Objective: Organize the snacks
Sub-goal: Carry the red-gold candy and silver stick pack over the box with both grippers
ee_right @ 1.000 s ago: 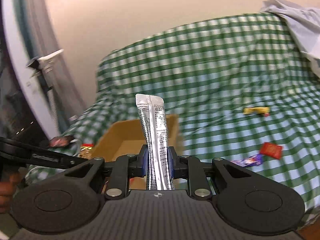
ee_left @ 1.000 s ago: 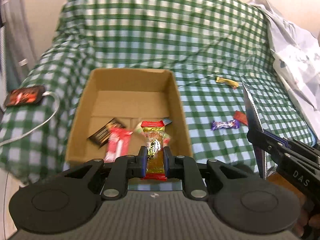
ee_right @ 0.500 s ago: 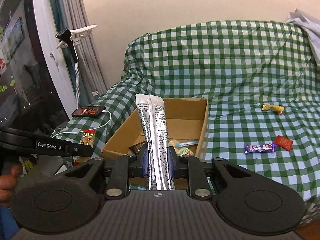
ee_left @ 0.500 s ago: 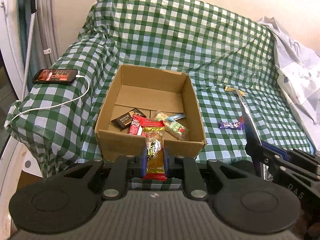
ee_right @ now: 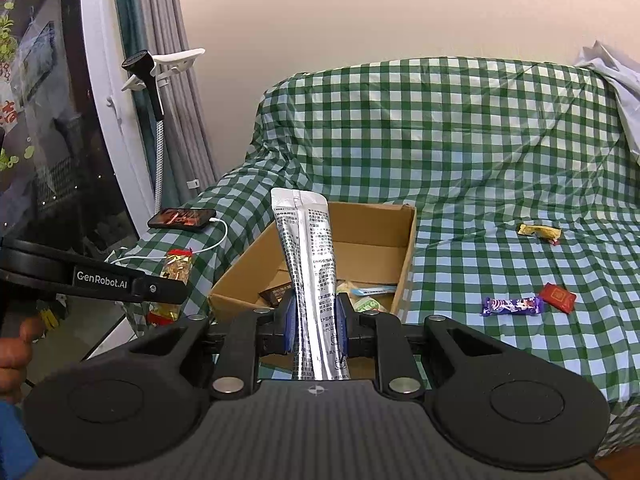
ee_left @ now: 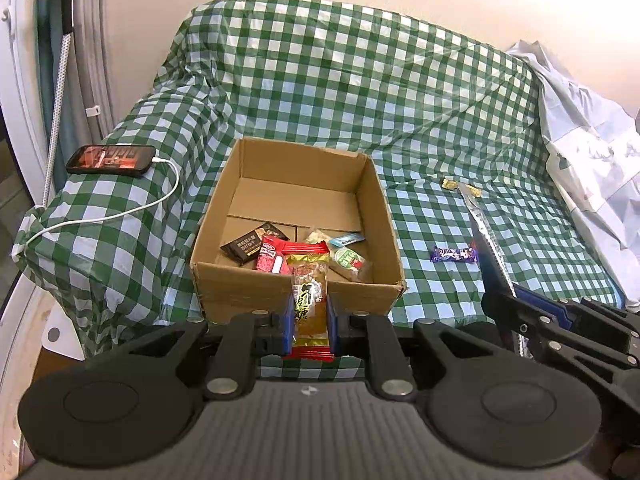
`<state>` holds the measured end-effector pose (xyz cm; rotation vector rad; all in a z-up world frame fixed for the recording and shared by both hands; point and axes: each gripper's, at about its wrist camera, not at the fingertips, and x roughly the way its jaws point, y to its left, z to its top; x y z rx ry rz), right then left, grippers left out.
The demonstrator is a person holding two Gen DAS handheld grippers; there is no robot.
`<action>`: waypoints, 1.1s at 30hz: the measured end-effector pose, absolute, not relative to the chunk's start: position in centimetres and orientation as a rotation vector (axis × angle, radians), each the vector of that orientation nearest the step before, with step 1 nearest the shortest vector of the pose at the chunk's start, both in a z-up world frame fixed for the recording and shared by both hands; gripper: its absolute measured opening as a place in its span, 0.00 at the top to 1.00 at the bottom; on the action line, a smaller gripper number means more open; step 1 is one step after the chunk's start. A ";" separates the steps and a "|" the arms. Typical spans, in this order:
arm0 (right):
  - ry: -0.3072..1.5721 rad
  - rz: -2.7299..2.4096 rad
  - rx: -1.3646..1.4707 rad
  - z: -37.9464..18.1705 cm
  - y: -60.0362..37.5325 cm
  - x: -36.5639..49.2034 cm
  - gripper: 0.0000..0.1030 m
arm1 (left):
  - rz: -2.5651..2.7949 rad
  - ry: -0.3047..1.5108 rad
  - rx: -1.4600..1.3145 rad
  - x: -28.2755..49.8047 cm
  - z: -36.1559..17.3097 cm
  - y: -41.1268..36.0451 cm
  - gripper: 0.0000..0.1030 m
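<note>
The left gripper (ee_left: 310,322) clamped a gold-and-red snack packet (ee_left: 310,300) upright, the right gripper (ee_right: 316,326) a tall silver sachet (ee_right: 310,264), long axes pointing away. The open cardboard box (ee_left: 298,294) lay just beyond both, nearer the left, on a green-checked cloth (ee_left: 360,92) in a curtained room.

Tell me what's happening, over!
Left gripper shut on gold snack. Right gripper shut on silver packet. Box open ahead, nothing blocking it.
</note>
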<state>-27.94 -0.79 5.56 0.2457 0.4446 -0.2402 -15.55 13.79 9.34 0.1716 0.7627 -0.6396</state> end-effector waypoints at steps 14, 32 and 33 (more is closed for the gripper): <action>0.511 -0.240 0.230 4.8 -1.0 -26.2 0.80 | -0.649 0.833 0.148 -13.1 7.8 14.1 0.83; 0.579 -0.239 0.238 3.6 -1.8 -24.2 0.80 | -0.644 0.882 0.157 -10.7 6.3 13.3 0.83; 0.582 -0.240 0.239 3.5 -1.9 -24.0 0.80 | -0.642 0.887 0.157 -10.3 6.1 13.2 0.83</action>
